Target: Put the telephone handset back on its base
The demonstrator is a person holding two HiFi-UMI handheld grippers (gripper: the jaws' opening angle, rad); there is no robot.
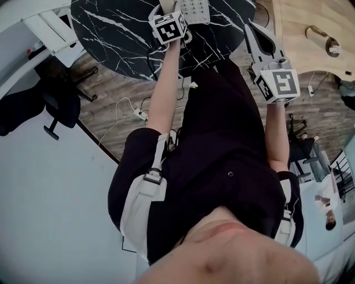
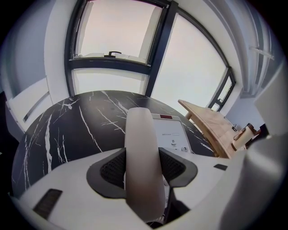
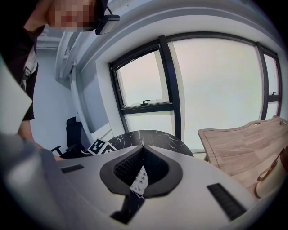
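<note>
My left gripper [image 2: 144, 168] is shut on the white telephone handset [image 2: 143, 134], which stands up between the dark pads. Just beyond it the white telephone base [image 2: 173, 134] lies on the black marble table [image 2: 67, 121]. From the head view the base [image 1: 194, 10] sits at the top edge, with the left gripper [image 1: 169, 8] right beside it on the left. My right gripper [image 1: 250, 28] hovers off the table's right side, apart from the phone. Its jaws [image 3: 143, 148] meet at the tips with nothing between them.
A light wooden table [image 1: 299, 28] stands to the right of the round one [image 1: 111, 28]. A black office chair [image 1: 55, 105] is on the left. Cables and a power strip [image 1: 138, 113] lie on the wooden floor. Large windows [image 2: 117, 31] are behind the table.
</note>
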